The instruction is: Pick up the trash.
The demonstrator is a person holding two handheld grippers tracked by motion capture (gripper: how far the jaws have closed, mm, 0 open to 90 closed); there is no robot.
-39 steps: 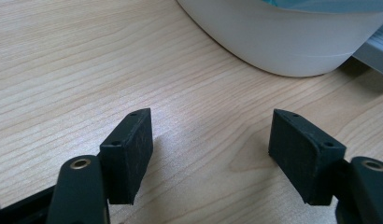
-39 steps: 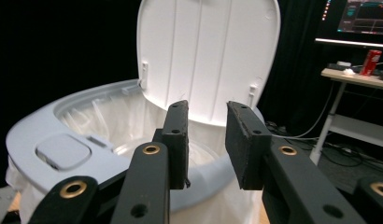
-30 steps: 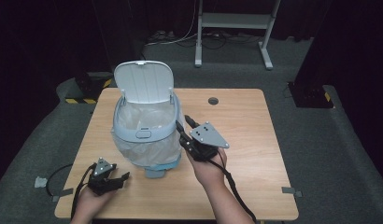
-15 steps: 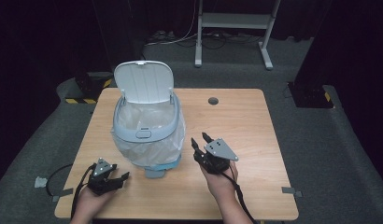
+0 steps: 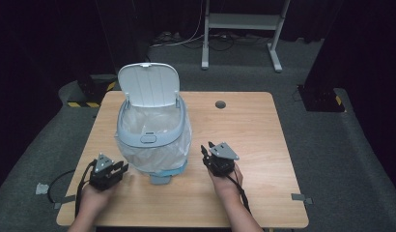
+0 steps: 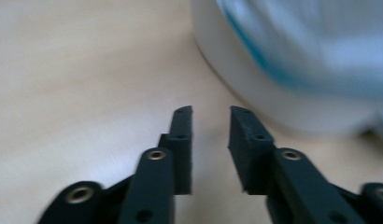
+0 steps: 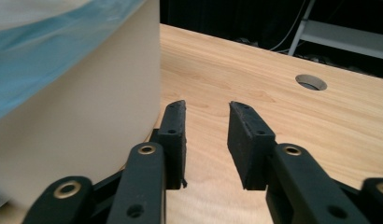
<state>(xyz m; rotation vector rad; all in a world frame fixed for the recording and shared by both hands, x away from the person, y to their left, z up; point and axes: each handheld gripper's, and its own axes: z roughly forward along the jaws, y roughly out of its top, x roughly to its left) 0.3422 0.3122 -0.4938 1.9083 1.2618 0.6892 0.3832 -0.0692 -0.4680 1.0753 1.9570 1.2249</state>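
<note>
A person's left gripper (image 5: 120, 169) rests low on the wooden table (image 5: 263, 140) just left of the pedal bin (image 5: 152, 130), its jaws parted by a narrow gap with nothing between them, as the left gripper view (image 6: 209, 133) confirms. The bin stands left of the table's middle, its lid (image 5: 148, 90) tipped up at the back and a clear liner bag (image 5: 157, 150) folded over the rim and hanging down the outside; its foot pedal (image 5: 160, 179) juts toward the person. To the bin's right, the right gripper (image 5: 205, 153) sits on the table, near the bin but not touching it, jaws likewise slightly open and empty, seen in the right gripper view (image 7: 206, 126) with the bin's pale wall close at one side. Beyond it, right of the bin, is the table's cable hole (image 5: 220, 104).

The liner looks loosely draped; a jaw catching the thin plastic on a return reach could likely drag it off the rim or tear it. A sideways nudge to the light bin might shift it or drop the lid.

Compared with a second ago, the right gripper has drawn back from the bin's right flank, where it was raised against the bag, down toward the person. The left gripper has held its place.
</note>
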